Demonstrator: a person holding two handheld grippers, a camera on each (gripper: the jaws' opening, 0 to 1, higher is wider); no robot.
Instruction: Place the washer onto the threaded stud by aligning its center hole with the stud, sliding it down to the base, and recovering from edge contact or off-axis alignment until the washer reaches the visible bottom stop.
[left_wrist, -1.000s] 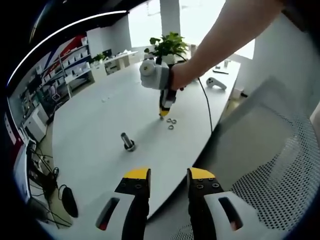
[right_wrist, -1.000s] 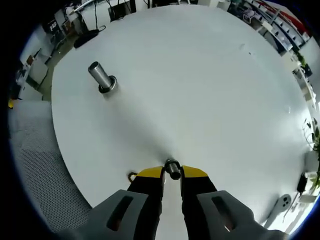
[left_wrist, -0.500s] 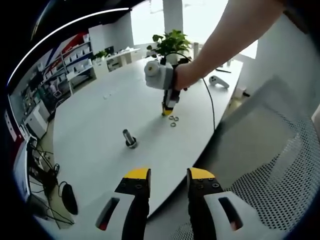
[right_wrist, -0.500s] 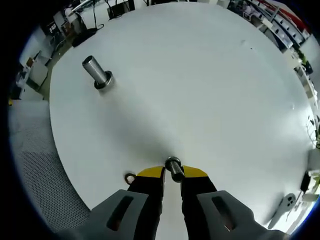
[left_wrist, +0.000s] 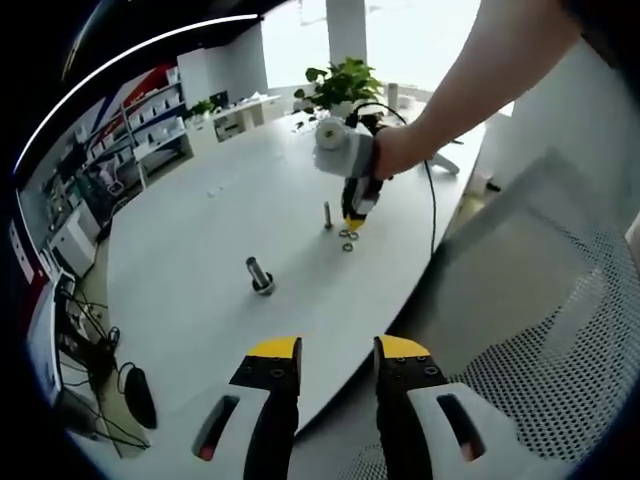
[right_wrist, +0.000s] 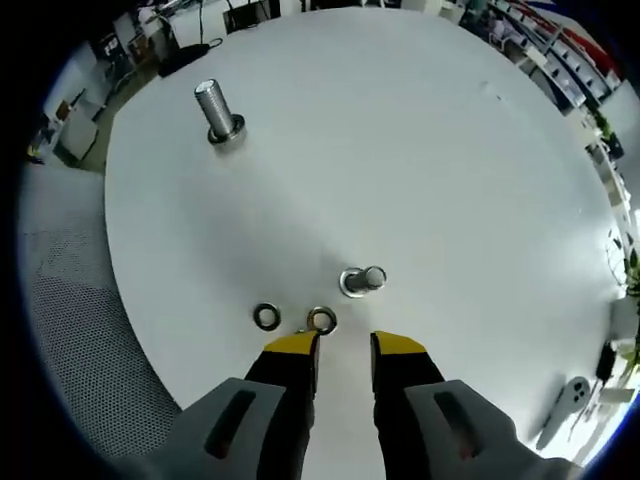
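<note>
Two threaded studs stand upright on the white table (right_wrist: 450, 150): a near stud (right_wrist: 362, 281) just ahead of my right gripper (right_wrist: 345, 343), and a far stud (right_wrist: 220, 112) toward the table's edge. Two washers (right_wrist: 266, 317) (right_wrist: 321, 320) lie flat by the right jaw tips. The right jaws are open and hold nothing. In the left gripper view, a hand holds the right gripper (left_wrist: 353, 222) tip-down over the washers (left_wrist: 346, 240), beside the thin near stud (left_wrist: 327, 214); the other stud (left_wrist: 260, 277) is closer. My left gripper (left_wrist: 337, 348) is open off the table's edge.
A potted plant (left_wrist: 340, 88), a white controller (left_wrist: 445, 165) and a black cable (left_wrist: 432, 210) sit at the table's far end. A mesh chair (left_wrist: 540, 370) is at the right. Shelves (left_wrist: 110, 140) line the left wall.
The right gripper has let go of the stud it held; that stud now stands free on the table. The gripper has drawn back, with two washers now at its tips.
</note>
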